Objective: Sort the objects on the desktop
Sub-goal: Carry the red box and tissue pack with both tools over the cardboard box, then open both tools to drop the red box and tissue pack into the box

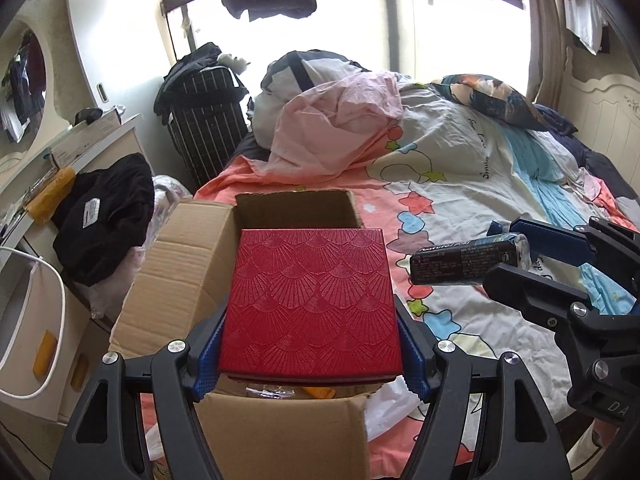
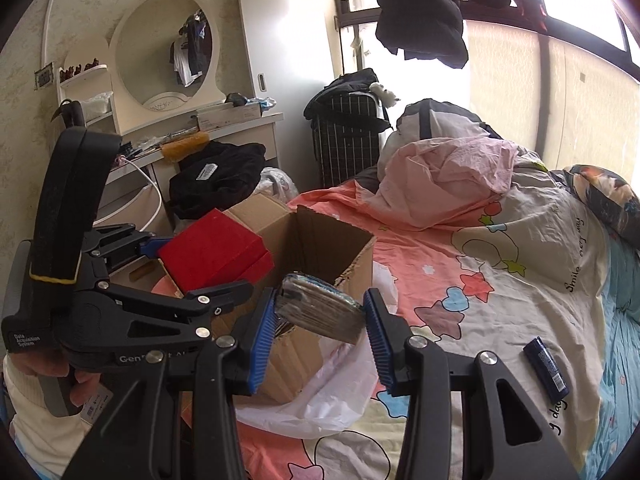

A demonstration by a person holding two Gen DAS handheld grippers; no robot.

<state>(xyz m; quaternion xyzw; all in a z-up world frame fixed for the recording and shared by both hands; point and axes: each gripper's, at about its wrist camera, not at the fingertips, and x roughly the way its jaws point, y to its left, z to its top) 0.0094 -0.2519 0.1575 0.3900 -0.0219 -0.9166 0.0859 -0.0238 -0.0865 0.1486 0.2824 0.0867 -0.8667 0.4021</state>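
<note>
My left gripper (image 1: pixel 310 350) is shut on a red embossed box (image 1: pixel 310 304) and holds it over the open cardboard box (image 1: pixel 280 436). In the right wrist view the red box (image 2: pixel 212 250) hangs above the cardboard box (image 2: pixel 332 240), with the left gripper (image 2: pixel 160 252) beside it. My right gripper (image 2: pixel 320 324) is shut on a dark wrapped packet (image 2: pixel 316 308), held beside the cardboard box's near corner. The left wrist view shows that packet (image 1: pixel 464 260) in the right gripper (image 1: pixel 516 248) over the bedspread. A small dark blue packet (image 2: pixel 546 366) lies on the bed at the right.
The cardboard box sits on a bed with a cartoon-print cover (image 2: pixel 500 280). A white plastic bag (image 2: pixel 320 392) lies by the box. A heap of pink bedding (image 2: pixel 440 176) and a pillow (image 2: pixel 604 196) are further back. A dressing table (image 2: pixel 224 132), black clothes (image 2: pixel 216 176) and a suitcase (image 2: pixel 348 132) stand at the left.
</note>
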